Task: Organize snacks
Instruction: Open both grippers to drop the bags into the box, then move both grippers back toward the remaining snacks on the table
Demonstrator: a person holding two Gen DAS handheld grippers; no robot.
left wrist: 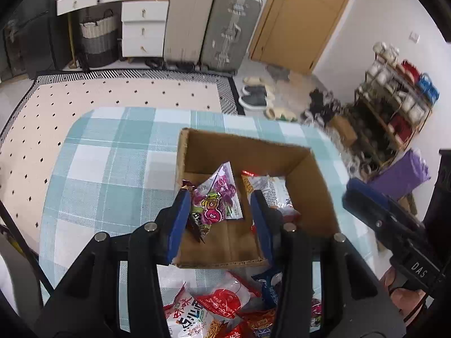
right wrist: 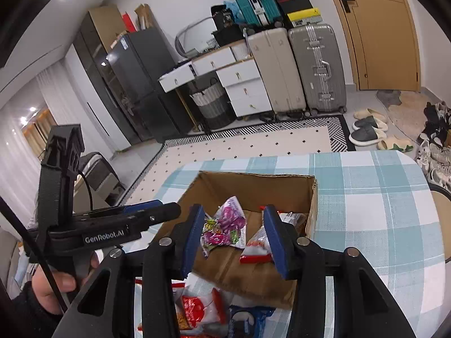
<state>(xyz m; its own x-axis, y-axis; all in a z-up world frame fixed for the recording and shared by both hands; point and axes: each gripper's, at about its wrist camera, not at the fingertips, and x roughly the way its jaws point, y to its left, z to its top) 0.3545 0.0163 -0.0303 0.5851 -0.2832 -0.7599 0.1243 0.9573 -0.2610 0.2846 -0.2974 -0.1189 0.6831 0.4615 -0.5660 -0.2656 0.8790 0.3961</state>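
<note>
Lying nearest on the checked desk (left wrist: 112, 152) are red-and-white snacks (left wrist: 214, 307). Above them the left claw (left wrist: 222, 214) and right claw (right wrist: 235, 236) hang slightly parted, holding nothing. Beyond, the box (left wrist: 315, 197) holds a purple packet (left wrist: 218, 197) and a white packet (right wrist: 258, 243).

This is a lived-in room of a home, near its entrance. A wooden door (right wrist: 380, 36) stands at the upper right, with slippers (right wrist: 366, 129) and a doormat (right wrist: 406, 109) on the floor before it. Two suitcases (right wrist: 298, 70) lean against the back wall beside white drawers (right wrist: 239, 84) and a woven laundry basket (right wrist: 211, 101). A crowded shoe rack (left wrist: 394, 104) fills the right of the left view. A patterned rug (right wrist: 239, 152) covers the floor, and a checked cloth covers the bench (right wrist: 380, 197).
</note>
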